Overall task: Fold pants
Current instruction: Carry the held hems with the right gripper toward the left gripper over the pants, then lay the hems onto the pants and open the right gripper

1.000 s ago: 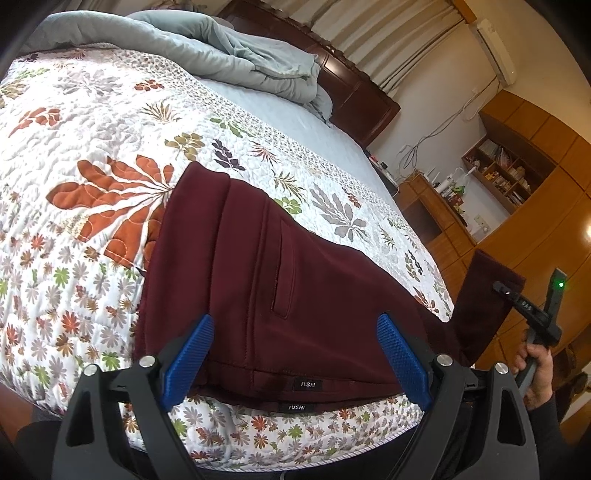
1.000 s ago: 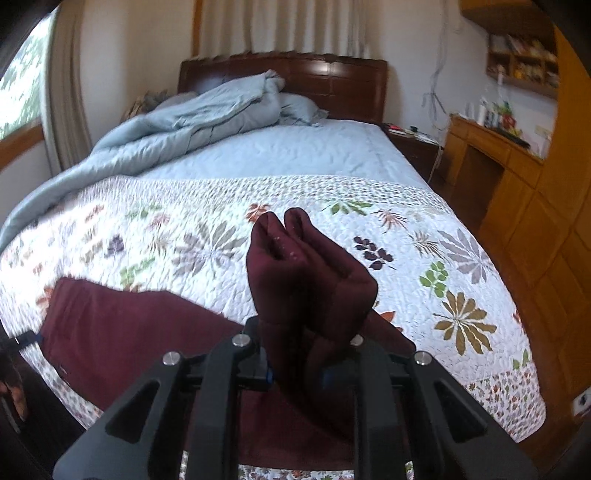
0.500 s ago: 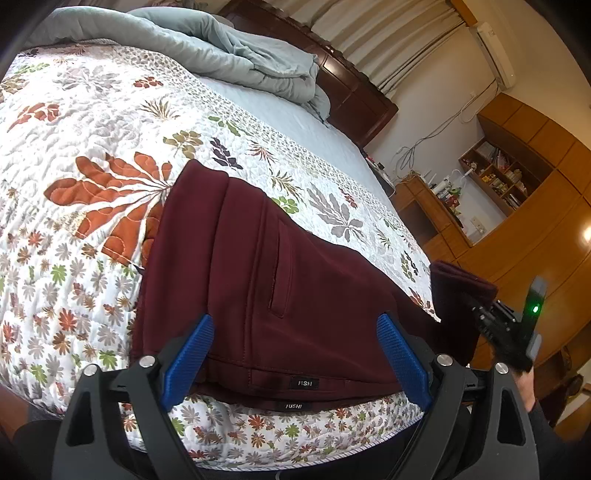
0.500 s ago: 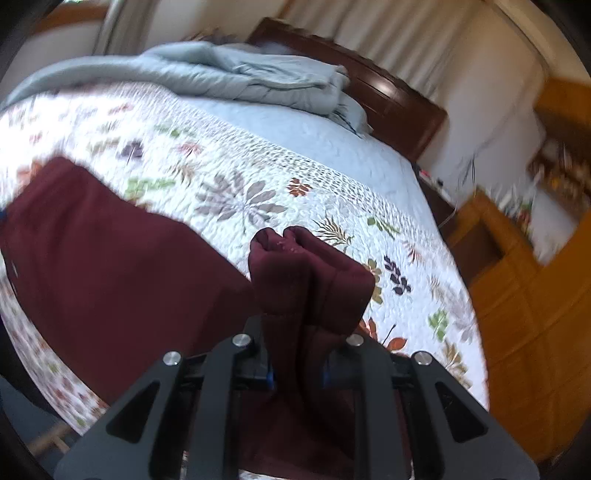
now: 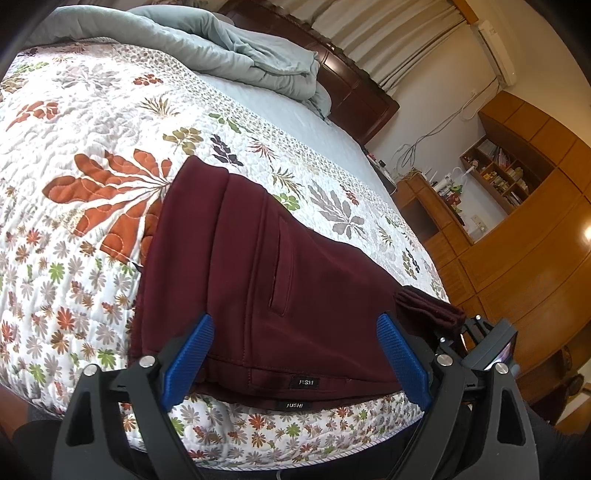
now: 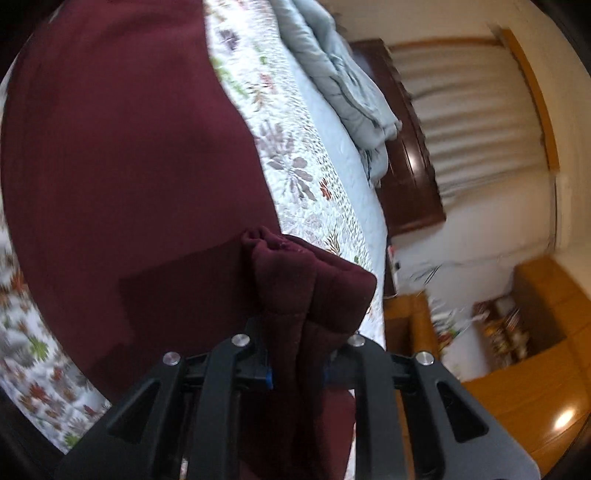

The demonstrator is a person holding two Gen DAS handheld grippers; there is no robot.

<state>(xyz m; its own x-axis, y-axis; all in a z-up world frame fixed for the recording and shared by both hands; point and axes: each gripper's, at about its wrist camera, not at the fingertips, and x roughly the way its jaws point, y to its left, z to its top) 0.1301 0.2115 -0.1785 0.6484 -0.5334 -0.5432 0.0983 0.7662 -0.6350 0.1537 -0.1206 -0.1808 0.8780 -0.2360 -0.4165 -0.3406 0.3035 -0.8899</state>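
The right gripper has its jaws drawn narrow and clamped on a bunched fold of the dark red pants; the doubled cloth stands up between the black fingers as a thick roll, its rounded end ahead of the jaws. Around that roll, the right wrist view is tilted and blurred, with a broad flat stretch of the same pants filling its upper left.

The left gripper has its jaws spread wide, blue pads well apart and pressing on nothing. Between and beyond them lies the waistband end of the pants, with two small labels close to the near edge of the bed. The pants lie flat on the floral quilt, stretched along the near edge of the bed from its middle toward the near right corner, a slit pocket showing on the upper layer. At that right corner the gathered leg end sits in the right gripper, seen in the left wrist view just past the left gripper's right finger.

Farther out, a rumpled grey-blue duvet is heaped at the far end of the bed against a dark wooden headboard. Beyond the right side of the bed stand wooden cabinets with open shelves of small items, and pale curtains hang behind the headboard.
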